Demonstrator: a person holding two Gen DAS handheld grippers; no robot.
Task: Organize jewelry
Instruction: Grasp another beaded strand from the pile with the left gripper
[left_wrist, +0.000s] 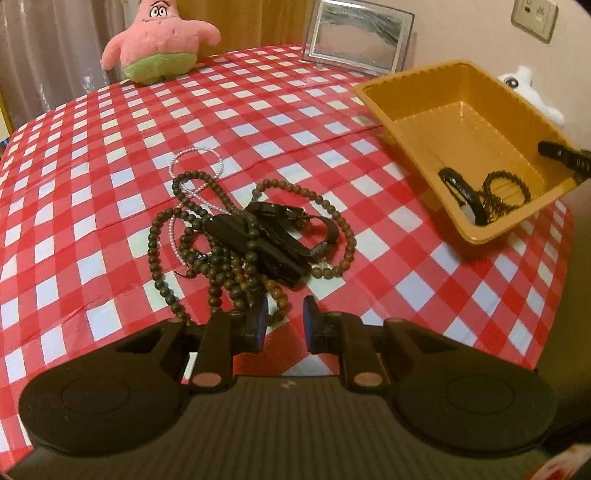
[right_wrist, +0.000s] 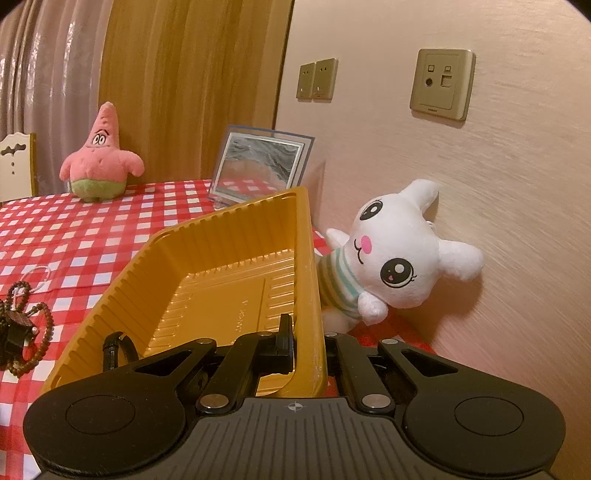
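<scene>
A tangled pile of jewelry lies on the checked tablecloth: brown bead necklaces (left_wrist: 236, 254), a white pearl strand (left_wrist: 195, 166) and a black watch strap (left_wrist: 280, 240). My left gripper (left_wrist: 284, 325) is open and empty, just in front of the pile. My right gripper (right_wrist: 306, 343) is shut on the right wall of the orange tray (right_wrist: 229, 266) and holds it tilted. The tray (left_wrist: 461, 122) holds a black band (left_wrist: 461, 192) and a dark bead bracelet (left_wrist: 506, 188). The pile also shows in the right wrist view (right_wrist: 26, 332).
A pink starfish plush (left_wrist: 159, 40) and a framed picture (left_wrist: 358, 33) stand at the table's far edge. A white plush (right_wrist: 395, 251) leans on the wall right behind the tray. The table edge runs close on the right.
</scene>
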